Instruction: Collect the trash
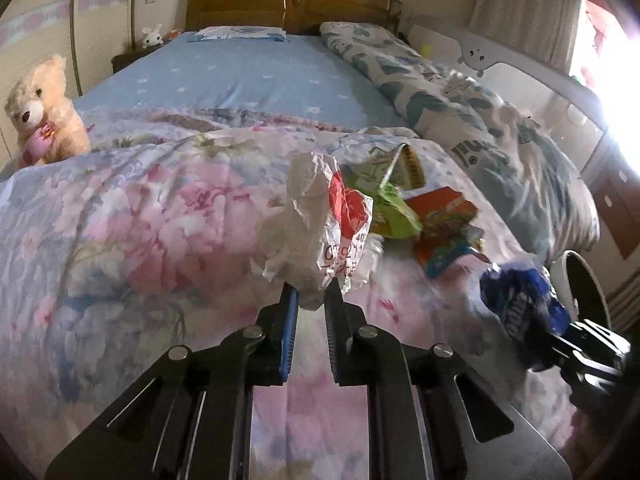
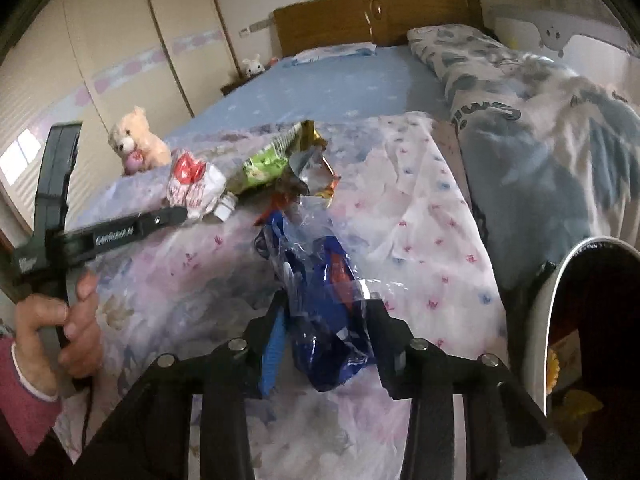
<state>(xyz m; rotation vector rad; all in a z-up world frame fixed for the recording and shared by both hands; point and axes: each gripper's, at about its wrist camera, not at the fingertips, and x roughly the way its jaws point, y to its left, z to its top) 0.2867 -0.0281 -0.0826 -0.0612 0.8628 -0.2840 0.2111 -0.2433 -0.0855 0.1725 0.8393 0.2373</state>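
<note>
My left gripper [image 1: 311, 294] is shut on a crumpled white and red paper wrapper [image 1: 316, 220] and holds it above the floral quilt [image 1: 140, 216]. My right gripper [image 2: 326, 312] is shut on a crumpled blue plastic wrapper [image 2: 324, 300]; it also shows in the left wrist view [image 1: 520, 300]. On the quilt lie a green snack bag [image 1: 394, 208], an orange packet [image 1: 444, 220] and a small white bottle [image 2: 226, 205]. A trash bin [image 2: 560, 280] with a white rim stands beside the bed at the right.
A plush bear [image 1: 44, 108] sits at the bed's left edge. A rolled blue patterned blanket [image 1: 460, 120] lies along the right side. A wooden headboard [image 1: 288, 4] and a pillow [image 1: 240, 34] are at the far end. A wardrobe [image 2: 120, 52] stands left.
</note>
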